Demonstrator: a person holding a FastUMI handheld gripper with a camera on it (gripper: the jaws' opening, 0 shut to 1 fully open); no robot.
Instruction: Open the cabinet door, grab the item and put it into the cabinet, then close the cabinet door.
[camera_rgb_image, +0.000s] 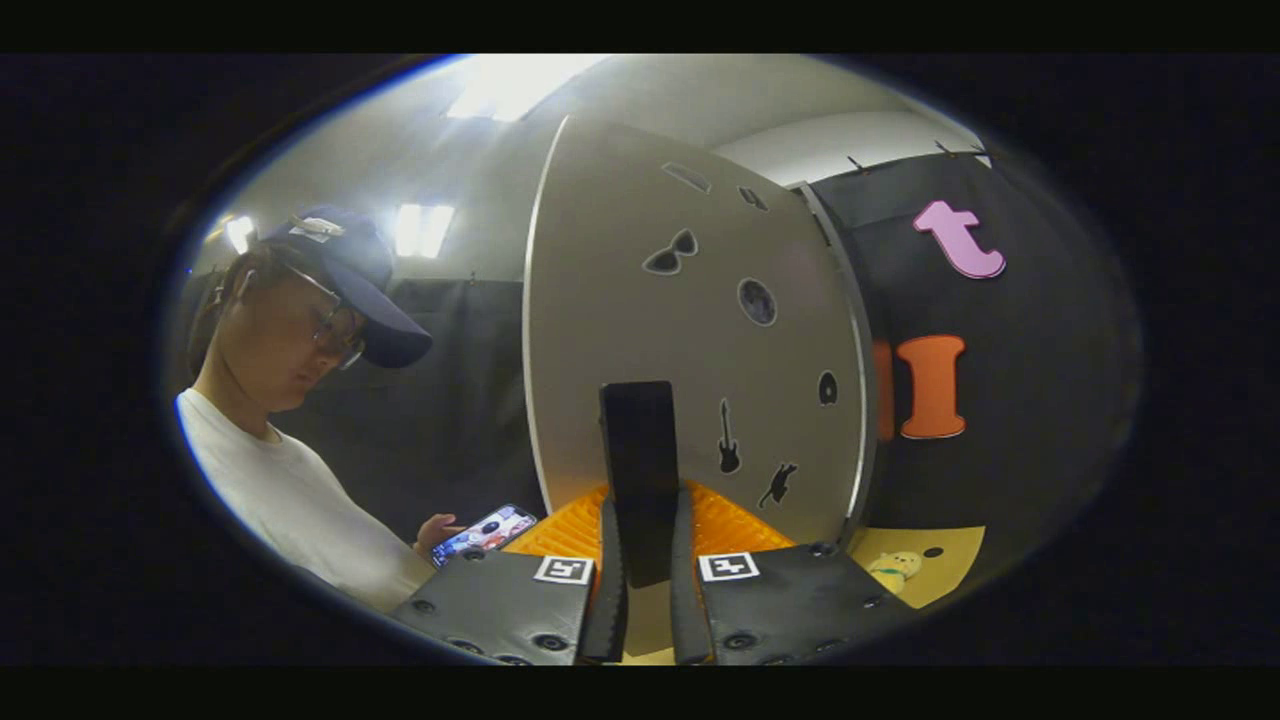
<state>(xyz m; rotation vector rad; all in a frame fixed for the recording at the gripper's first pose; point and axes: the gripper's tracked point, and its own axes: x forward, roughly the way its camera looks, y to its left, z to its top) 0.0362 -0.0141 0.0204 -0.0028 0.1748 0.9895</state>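
While its two fingers press on either side of a flat black item (640, 470), the gripper (648, 590) holds it upright, long axis vertical, top end toward the grey cabinet door (690, 330) just beyond. Fingers hide the item's lower end. Beside the gripper a person (290, 400) holds a phone (484, 533); a small yellow toy (893, 568) lies blurred nearby.
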